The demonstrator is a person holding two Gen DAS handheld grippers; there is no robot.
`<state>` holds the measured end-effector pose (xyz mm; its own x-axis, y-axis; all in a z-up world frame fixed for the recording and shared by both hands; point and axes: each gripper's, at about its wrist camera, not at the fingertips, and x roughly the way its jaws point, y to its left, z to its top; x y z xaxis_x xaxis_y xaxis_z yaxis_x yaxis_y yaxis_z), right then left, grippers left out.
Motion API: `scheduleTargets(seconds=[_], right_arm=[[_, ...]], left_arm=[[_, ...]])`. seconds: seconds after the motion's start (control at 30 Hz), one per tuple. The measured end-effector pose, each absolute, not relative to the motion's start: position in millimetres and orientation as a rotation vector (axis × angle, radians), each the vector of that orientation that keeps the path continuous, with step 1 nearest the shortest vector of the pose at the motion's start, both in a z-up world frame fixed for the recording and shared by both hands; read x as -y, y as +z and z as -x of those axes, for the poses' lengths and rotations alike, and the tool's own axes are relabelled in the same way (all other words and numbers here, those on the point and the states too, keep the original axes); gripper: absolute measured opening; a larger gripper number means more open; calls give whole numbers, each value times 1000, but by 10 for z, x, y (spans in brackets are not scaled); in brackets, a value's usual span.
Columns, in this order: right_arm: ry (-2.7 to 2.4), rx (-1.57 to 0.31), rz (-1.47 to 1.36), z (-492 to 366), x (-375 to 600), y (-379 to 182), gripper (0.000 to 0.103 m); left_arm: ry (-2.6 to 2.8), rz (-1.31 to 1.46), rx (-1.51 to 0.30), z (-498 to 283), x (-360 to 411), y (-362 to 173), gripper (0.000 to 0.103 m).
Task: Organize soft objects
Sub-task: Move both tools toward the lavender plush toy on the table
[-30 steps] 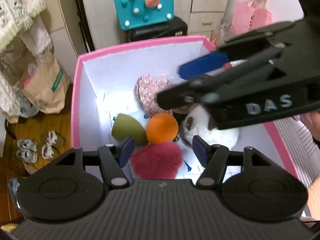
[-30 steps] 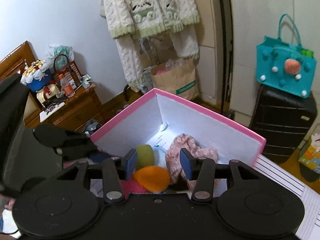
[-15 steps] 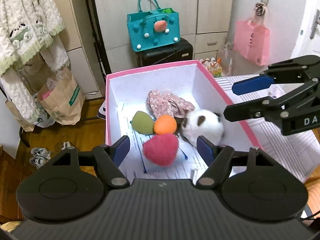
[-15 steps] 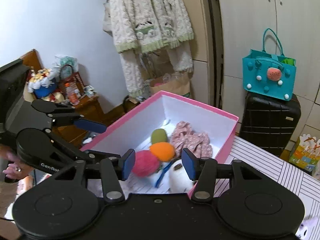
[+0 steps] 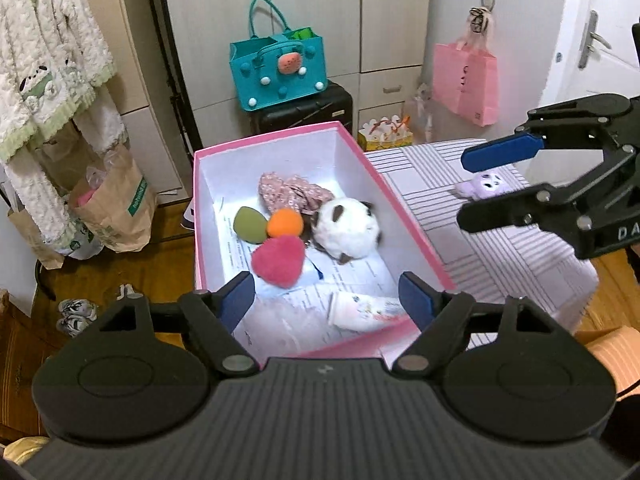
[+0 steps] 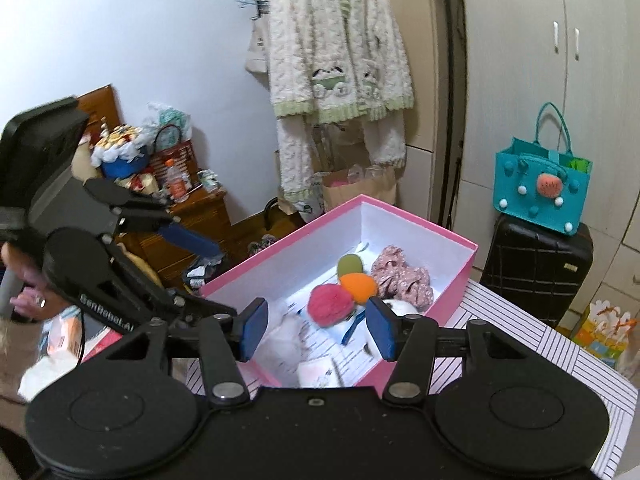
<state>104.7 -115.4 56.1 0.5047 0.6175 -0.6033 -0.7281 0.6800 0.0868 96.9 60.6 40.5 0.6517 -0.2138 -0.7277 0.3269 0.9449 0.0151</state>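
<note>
A pink box (image 5: 368, 162) with white walls stands on a striped cloth. In it lie a white and brown plush (image 5: 348, 228), a red heart plush (image 5: 279, 261), an orange ball (image 5: 285, 222), a green egg shape (image 5: 250, 225) and a pink floral cloth (image 5: 294, 194). A small purple plush (image 5: 486, 184) lies on the cloth to the right of the box. My left gripper (image 5: 328, 296) is open and empty above the box's near end. My right gripper (image 6: 316, 326) is open and empty; it also shows in the left wrist view (image 5: 466, 184) near the purple plush.
A teal bag (image 5: 278, 74) sits on a black suitcase (image 5: 304, 110) behind the box. A pink bag (image 5: 466, 80) hangs at the right. A brown paper bag (image 5: 114, 208) and hanging woolly clothes (image 5: 48, 60) are at the left. The striped cloth (image 5: 500, 248) ends near the right.
Both grippers have pulled up and back from the box. The right gripper has moved out to the right, toward the purple plush. The white plush lies in the box, let go.
</note>
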Motion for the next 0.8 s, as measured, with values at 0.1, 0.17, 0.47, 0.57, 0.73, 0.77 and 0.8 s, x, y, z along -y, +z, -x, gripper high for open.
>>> scheduleTargets(seconds=[0.1,0.17,0.47,0.57,0.73,0.77,0.8], right_arm=[[823,-643,210,-893,1174,601,61],[820,-630,226,-782,1212,613,63],[798,-649,259,-444,1439,514,66],[793,-669,260,-378,1515,443,66],[751,-685,246,-286,1718,322,68],[739,-689,242,-276,1766,296,68],[723,-691,238,-267,1827,269,70]], left_arm=[[-320,-159,-800,-859,-577,463,82],[-321,-167,-795,-787,-551,495,83],[-368,-217,-785,-517,-319,547,89],[-387,-240,-788,-480,-184,535,90],[-436,-280,-782,-453,117,506,94],[-446,-293,-777,-450,177,494,95],[-453,-311,-769,-449,244,478,95]])
